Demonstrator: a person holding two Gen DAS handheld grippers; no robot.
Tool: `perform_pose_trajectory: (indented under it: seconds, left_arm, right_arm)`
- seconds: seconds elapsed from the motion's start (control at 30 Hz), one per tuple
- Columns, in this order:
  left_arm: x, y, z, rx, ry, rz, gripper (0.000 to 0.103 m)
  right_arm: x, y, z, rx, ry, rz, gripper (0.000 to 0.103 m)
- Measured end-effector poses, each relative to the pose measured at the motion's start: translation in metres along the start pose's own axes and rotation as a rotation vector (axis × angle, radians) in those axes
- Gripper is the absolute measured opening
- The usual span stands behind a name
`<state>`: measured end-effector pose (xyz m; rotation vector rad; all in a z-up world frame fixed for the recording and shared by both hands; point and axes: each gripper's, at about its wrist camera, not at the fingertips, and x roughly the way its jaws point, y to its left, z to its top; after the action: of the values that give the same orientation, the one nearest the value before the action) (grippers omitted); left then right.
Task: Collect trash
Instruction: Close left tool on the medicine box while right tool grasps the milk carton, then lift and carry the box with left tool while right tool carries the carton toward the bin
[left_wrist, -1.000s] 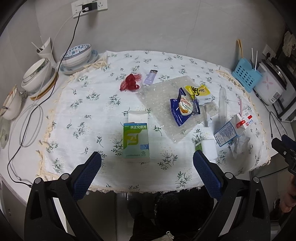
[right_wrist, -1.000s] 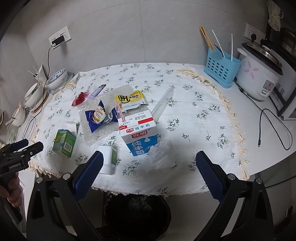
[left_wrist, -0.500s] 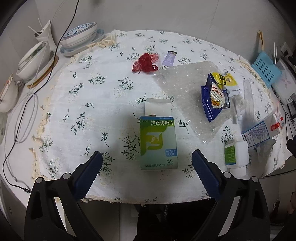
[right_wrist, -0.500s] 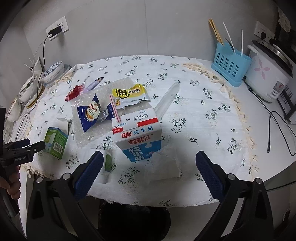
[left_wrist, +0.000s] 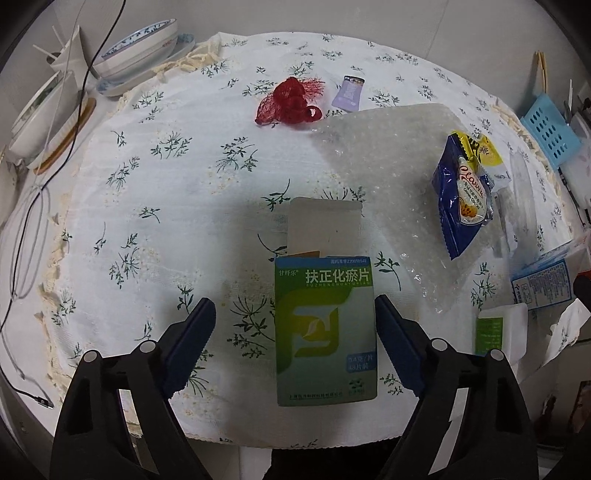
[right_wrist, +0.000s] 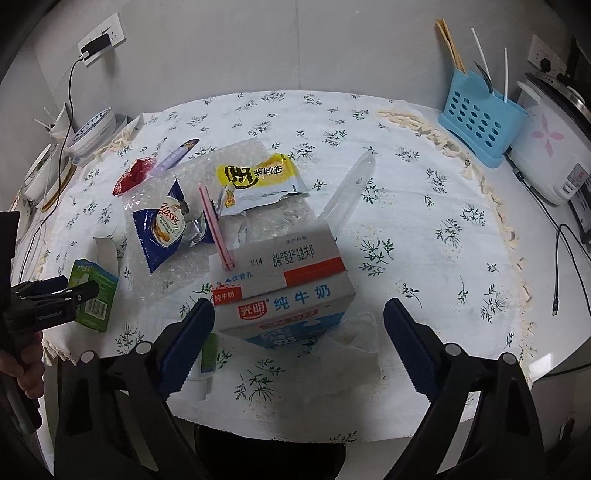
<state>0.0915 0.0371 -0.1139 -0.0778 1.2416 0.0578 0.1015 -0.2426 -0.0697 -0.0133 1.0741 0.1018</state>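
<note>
Blue-padded left tongs, apart and closing: the green-and-white cardboard medicine box lies flat between the pads, nearer the right one, its top flap open; no firm press visible. Blue-padded right tongs, apart and closing: the blue-and-white milk carton stands between the pads, not gripped, with a pink straw in its top. Just beside the carton: crumpled white tissue and a small white-and-green bottle lying on its side. Farther out, on a sheet of clear bubble wrap: blue snack wrapper, yellow snack packet. Beyond: red mesh net, small purple sachet. All rest on the floral white cloth over the tabletop. Edges: blue perforated utensil holder, white rice cooker, stacked bowls.
</note>
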Motion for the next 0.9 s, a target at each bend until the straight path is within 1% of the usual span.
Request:
perform_pose_trajectory:
  seconds: [0.1, 0.17, 0.23, 0.3, 0.33, 0.43, 0.5, 0.53, 0.77, 0.9]
  left_arm:
    - [0.004, -0.001, 0.003, 0.008, 0.01, -0.014, 0.077]
    - [0.006, -0.001, 0.005, 0.007, 0.011, -0.017, 0.075]
    - [0.006, 0.0, 0.006, 0.004, 0.01, -0.025, 0.072]
    - [0.007, -0.001, 0.007, 0.009, 0.012, -0.037, 0.068]
    - [0.007, -0.001, 0.007, 0.014, 0.011, -0.038, 0.066]
    - [0.008, -0.003, 0.008, 0.022, 0.015, -0.057, 0.058]
    - [0.009, -0.004, 0.008, 0.03, 0.019, -0.064, 0.049]
    - [0.008, -0.004, 0.008, 0.032, 0.018, -0.066, 0.048]
    - [-0.006, -0.004, 0.008, 0.039, -0.001, -0.079, 0.047]
    - [-0.023, -0.005, 0.007, 0.04, -0.034, -0.09, 0.047]
  right_arm:
    - [0.003, 0.002, 0.004, -0.001, 0.0, 0.0, 0.081]
    - [0.004, 0.003, 0.006, 0.0, 0.003, 0.003, 0.075]
    - [0.005, 0.004, 0.008, -0.001, 0.001, 0.006, 0.072]
    - [0.005, 0.005, 0.01, 0.0, 0.001, 0.01, 0.067]
    - [0.005, 0.006, 0.01, -0.002, -0.001, 0.008, 0.067]
    - [0.004, 0.007, 0.011, -0.002, -0.007, 0.007, 0.065]
    - [0.001, 0.007, 0.011, 0.003, -0.013, 0.008, 0.065]
    - [0.0, 0.006, 0.011, 0.005, -0.017, 0.007, 0.065]
    - [-0.014, 0.006, 0.013, 0.014, -0.046, 0.002, 0.065]
    - [-0.023, 0.006, 0.012, 0.016, -0.062, -0.002, 0.065]
